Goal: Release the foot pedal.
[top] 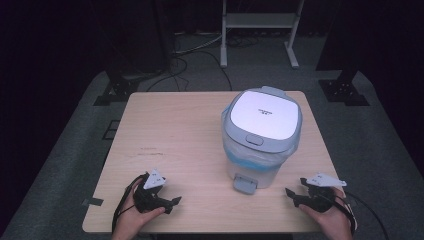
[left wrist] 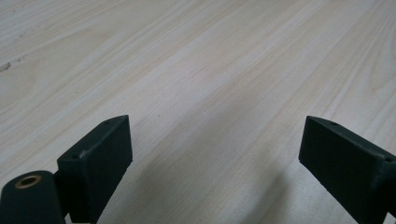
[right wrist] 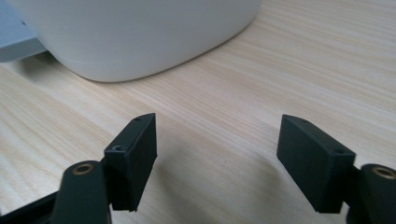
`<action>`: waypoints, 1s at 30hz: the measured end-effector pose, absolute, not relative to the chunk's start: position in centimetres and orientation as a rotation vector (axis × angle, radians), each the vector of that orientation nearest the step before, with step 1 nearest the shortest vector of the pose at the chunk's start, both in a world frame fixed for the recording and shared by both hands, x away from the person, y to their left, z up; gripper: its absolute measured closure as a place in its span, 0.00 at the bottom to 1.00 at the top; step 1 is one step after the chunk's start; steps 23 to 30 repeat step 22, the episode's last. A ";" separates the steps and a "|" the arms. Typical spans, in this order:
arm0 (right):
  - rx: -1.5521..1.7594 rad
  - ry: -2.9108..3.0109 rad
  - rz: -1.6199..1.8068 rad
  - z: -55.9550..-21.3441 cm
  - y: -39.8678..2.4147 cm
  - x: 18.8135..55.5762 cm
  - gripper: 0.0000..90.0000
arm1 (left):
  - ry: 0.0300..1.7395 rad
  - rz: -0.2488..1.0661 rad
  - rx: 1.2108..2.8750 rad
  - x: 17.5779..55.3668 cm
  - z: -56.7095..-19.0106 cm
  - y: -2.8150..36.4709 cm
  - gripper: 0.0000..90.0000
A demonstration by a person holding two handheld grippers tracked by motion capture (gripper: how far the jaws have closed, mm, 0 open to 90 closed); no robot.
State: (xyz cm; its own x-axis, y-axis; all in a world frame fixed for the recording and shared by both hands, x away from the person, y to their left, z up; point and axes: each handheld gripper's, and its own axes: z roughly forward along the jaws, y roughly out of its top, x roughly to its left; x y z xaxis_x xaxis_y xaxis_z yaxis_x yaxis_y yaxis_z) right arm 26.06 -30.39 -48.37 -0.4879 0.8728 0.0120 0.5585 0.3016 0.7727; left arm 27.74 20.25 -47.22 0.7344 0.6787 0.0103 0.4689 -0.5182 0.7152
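Item: pedal bin (top: 260, 137), white body with a grey lid, standing upright on the right half of the pale wooden table (top: 175, 130), its grey foot pedal (top: 245, 183) facing the person's edge. The lid is down, so what the bin holds cannot be told; a blue liner bag (top: 250, 162) is tucked under the rim and hangs a little way down the outside, presumably so the bag stays put when filled. Item: left gripper (top: 170, 203), held in the hand low over the near left part of the table, well apart from the bin, jaws spread wide with bare wood between them in the left gripper view. Item: right gripper (top: 292, 195), low at the near right edge, near the bin's base and pedal, jaws likewise apart and holding nothing; the right gripper view looks along them at the bin's rounded lower wall (right wrist: 140, 37). Both appear parked at rest, flanking the bin.
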 end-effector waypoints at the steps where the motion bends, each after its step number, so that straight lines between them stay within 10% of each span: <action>1: 1.280 2.165 1.027 -48.5 -30.4 26.1 0.27 | 0.861 0.376 2.215 27.7 -47.2 20.2 0.10; 30: 1.315 2.194 0.973 -48.8 -30.4 26.6 0.15 | 0.825 0.364 2.229 27.8 -48.4 19.7 0.00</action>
